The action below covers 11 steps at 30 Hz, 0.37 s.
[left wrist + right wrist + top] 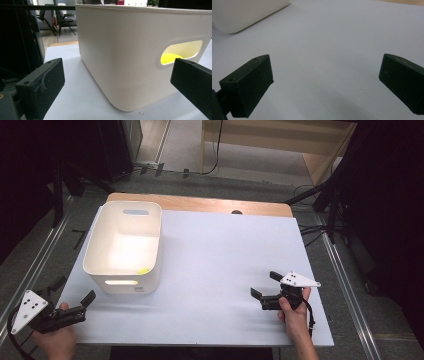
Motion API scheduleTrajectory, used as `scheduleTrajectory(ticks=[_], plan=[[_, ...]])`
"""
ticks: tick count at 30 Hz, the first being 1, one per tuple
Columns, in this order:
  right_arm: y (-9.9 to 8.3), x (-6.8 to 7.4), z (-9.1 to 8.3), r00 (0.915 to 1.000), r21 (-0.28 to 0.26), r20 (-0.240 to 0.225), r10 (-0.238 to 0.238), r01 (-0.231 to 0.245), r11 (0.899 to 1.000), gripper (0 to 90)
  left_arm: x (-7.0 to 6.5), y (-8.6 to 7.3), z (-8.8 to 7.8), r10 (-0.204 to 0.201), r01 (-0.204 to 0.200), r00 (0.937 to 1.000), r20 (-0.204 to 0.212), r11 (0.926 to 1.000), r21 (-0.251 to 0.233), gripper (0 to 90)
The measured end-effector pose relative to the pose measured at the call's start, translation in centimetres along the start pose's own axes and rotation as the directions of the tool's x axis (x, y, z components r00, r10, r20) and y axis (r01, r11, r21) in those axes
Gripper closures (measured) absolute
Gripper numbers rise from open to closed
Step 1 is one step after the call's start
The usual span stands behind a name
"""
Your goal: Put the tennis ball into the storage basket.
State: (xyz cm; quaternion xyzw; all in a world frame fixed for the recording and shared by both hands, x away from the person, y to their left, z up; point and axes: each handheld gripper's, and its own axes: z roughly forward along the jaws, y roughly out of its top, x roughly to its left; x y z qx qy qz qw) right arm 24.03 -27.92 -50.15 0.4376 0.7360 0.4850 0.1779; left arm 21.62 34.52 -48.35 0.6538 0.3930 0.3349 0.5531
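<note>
Two forearms enter from the near edge of a white table [215, 270], each hand holding a black two-jaw gripper.

At the left, the left gripper [82, 306] sits just off the table's near left corner, aimed toward a white plastic bin [125, 247]. Its jaws stand wide apart and grasp nothing. Its own view looks at the bin's near corner and short end wall, where the bin [130, 55] stands close ahead.

The bin rests upright on the left part of the table, toward the far side, with its near end just ahead of the left gripper. It is open-topped, with rounded corners and an oval handle slot cut into each short end. A small yellow object [170, 58] shows through the near slot, lying on the bin floor by the near wall; what it is cannot be told.

The right gripper [266, 290] lies well to the right of the bin, low over bare table near the front edge. Its jaws are also spread open and empty. In the right gripper view, one corner of the bin [247, 15] shows farther off.

The bin looks light and stiff, with smooth walls that would likely be slippery to pinch. The best hold is probably the top rim or the lip above a handle slot, one jaw inside and one outside. With so little in it, it may slide rather than lift if pushed.
</note>
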Motion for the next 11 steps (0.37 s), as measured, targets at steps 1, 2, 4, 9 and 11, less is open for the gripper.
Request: scheduleTrajectory(ticks=[1,2,4,9,11], plan=[[-0.11,-0.01,-0.11,1.0,0.001,0.002,-0.001,0.001,1.0,0.0,0.01,0.0,0.0,0.0,0.0,1.0,0.001,1.0,0.0,0.0],[-0.22,-0.02,-0.25,1.0,-0.002,0.006,-0.003,0.003,1.0,0.0,0.01,0.01,-0.02,0.0,0.0,1.0,0.002,1.0,0.0,0.0],[-0.39,-0.02,-0.47,0.9999,-0.005,0.012,-0.003,0.003,1.0,0.0,0.08,0.0,-0.06,0.0,0.0,1.0,0.003,1.0,-0.001,0.0],[-0.71,0.03,-0.55,0.9998,-0.005,0.021,-0.006,0.006,1.0,0.0,0.2,0.0,-0.11,-0.01,0.01,0.9999,0.008,0.9999,-0.009,0.0],[-0.73,0.08,-0.53,0.9998,-0.004,0.018,-0.003,0.003,1.0,0.0,0.19,0.01,-0.09,-0.01,0.01,0.9999,0.004,0.9999,-0.006,0.0]])
